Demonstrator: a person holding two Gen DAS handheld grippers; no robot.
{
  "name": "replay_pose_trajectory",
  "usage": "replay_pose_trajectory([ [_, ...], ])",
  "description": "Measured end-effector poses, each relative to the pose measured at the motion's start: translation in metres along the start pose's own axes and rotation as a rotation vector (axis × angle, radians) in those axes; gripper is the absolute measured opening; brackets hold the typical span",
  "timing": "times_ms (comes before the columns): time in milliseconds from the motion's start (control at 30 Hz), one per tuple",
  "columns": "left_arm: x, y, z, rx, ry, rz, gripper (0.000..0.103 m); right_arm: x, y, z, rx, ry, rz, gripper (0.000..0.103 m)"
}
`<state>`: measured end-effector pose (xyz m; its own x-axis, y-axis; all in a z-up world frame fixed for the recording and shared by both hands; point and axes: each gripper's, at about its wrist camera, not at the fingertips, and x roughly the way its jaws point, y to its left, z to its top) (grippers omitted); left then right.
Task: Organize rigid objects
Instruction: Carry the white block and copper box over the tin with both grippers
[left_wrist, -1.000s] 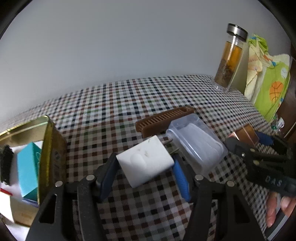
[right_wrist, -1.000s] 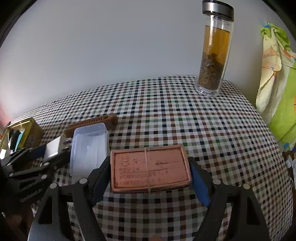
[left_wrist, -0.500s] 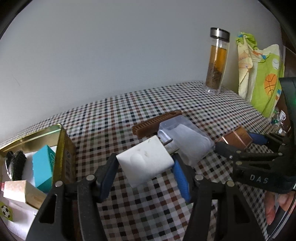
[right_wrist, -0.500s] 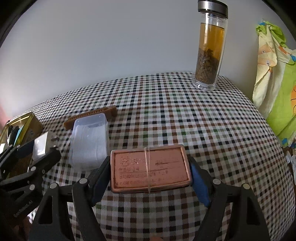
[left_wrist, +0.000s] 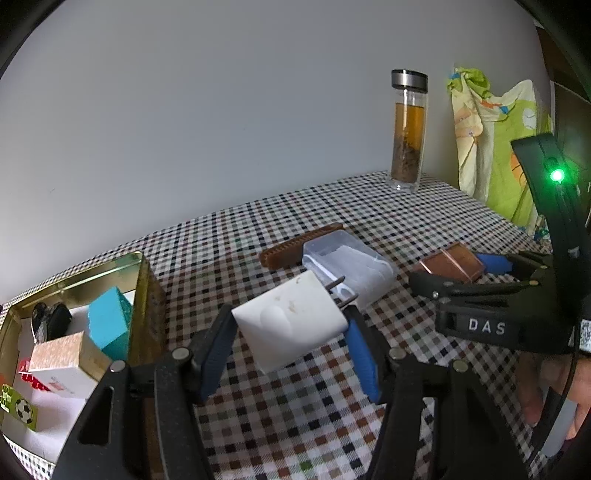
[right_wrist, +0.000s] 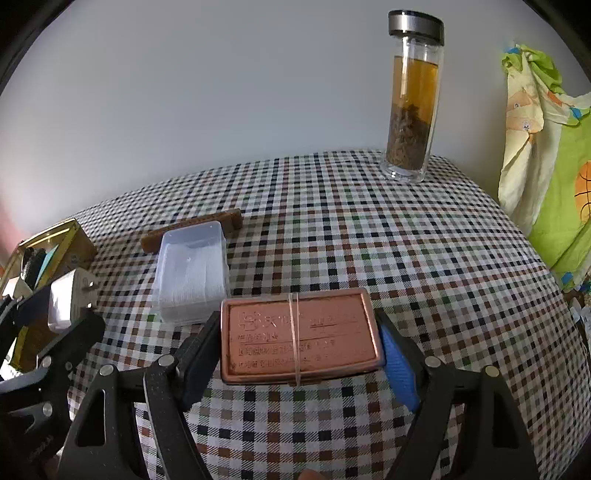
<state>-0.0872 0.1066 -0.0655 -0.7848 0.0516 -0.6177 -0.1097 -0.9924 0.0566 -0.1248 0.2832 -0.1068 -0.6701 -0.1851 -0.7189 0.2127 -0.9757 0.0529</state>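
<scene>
Tin box (left_wrist: 146, 295) at far left w/ small boxes (left_wrist: 107, 325) inside, comb (right_wrist: 192, 229) just behind & touching plastic case (right_wrist: 192, 273) mid-table, charger (left_wrist: 291, 325) betw. left gripper (left_wrist: 291, 339) jaws right of tin, flat case (right_wrist: 299, 339) in right gripper (right_wrist: 299, 347), bottle (right_wrist: 410, 110) upright at back right on tablecloth (right_wrist: 406, 258).

White plug adapter (left_wrist: 291, 317) held tilted, prongs pointing up-right, centre frame, copper-coloured flat tin (right_wrist: 299, 338) with rubber band held level, lower centre, clear plastic box (right_wrist: 192, 273) and brown comb (right_wrist: 192, 229) touching, on tabletop, left of centre, open gold tin (left_wrist: 144, 295) with small boxes inside, lower left
</scene>
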Motion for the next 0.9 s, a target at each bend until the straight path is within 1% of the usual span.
replay_pose_trajectory([
  [400, -0.016, 0.011, -0.01, -0.021, -0.012, 0.004, 0.059, -0.018, 0.014, -0.006, -0.005, -0.059, 0.02, 0.08],
  [467, -0.017, 0.012, -0.012, -0.019, -0.004, 0.004, 0.059, -0.019, 0.016, -0.007, -0.004, -0.06, 0.023, 0.08],
  [900, -0.03, 0.017, -0.022, -0.019, -0.019, -0.01, 0.059, -0.03, 0.019, -0.013, 0.023, -0.084, 0.013, 0.08],
])
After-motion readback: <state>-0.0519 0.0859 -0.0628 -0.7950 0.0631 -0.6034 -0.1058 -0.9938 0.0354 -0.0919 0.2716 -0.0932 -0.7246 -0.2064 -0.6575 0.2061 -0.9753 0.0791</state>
